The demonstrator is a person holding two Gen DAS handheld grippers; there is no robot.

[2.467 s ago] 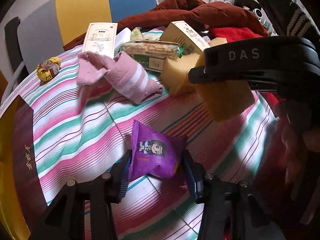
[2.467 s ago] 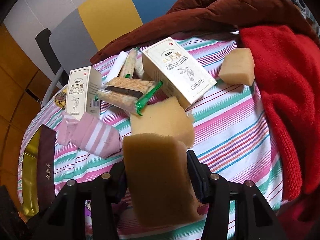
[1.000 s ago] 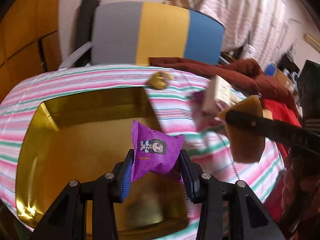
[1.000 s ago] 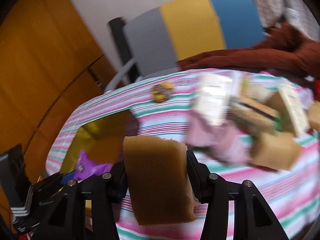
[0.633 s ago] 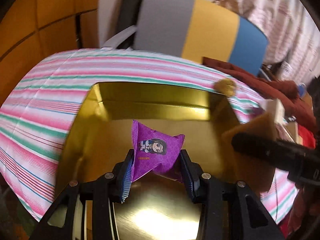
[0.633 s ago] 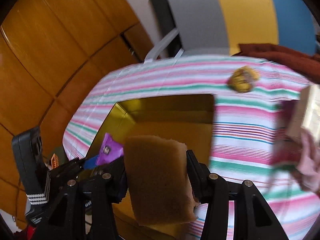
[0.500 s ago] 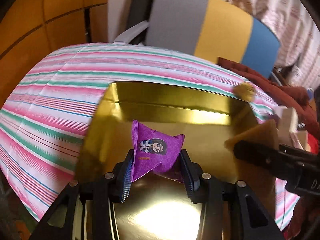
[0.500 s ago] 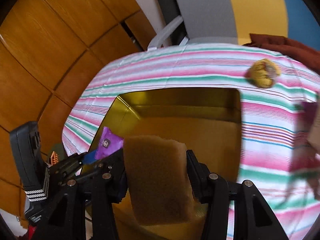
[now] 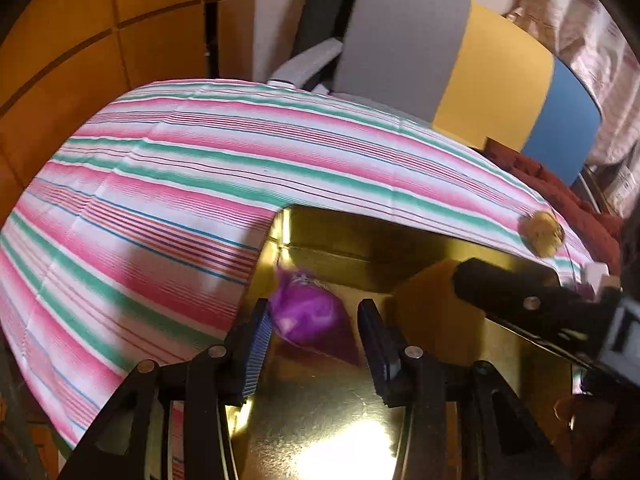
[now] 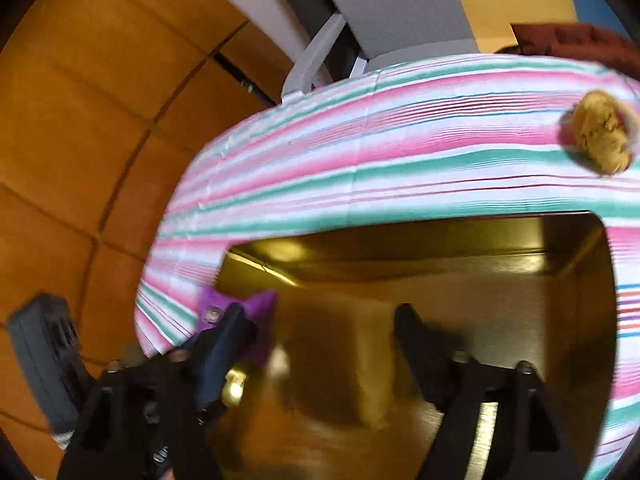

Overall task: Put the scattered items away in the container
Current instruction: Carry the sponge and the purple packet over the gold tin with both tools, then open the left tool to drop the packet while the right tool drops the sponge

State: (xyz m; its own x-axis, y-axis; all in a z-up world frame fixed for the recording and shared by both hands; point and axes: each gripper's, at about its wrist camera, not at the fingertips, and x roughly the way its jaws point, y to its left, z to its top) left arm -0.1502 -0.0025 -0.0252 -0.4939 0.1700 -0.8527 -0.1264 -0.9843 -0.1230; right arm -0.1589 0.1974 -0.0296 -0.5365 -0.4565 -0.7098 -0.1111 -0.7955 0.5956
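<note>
Left tool (image 9: pixel 316 334) hangs over the gold container (image 9: pixel 400 240), its jaws easing apart; the purple snack packet (image 9: pixel 306 314) sits blurred between them, touching the blue-ribbed left pad while a gap shows at the right pad, so it looks loose and not pinched. Right tool (image 10: pixel 320 344) is over the same container (image 10: pixel 440 240) with its jaws spreading wide; the tan sponge (image 10: pixel 328 360) shows as a dark smear in the gap, clear of both pads. From the left wrist view the sponge (image 9: pixel 424 292) sits behind the right tool's black finger, above the container's shiny floor. The container lies on the striped cloth (image 9: pixel 160 200) of the table, near its front edge. A small yellow wrapped thing (image 10: pixel 600 138) rests on the cloth beyond the container's far right corner
</note>
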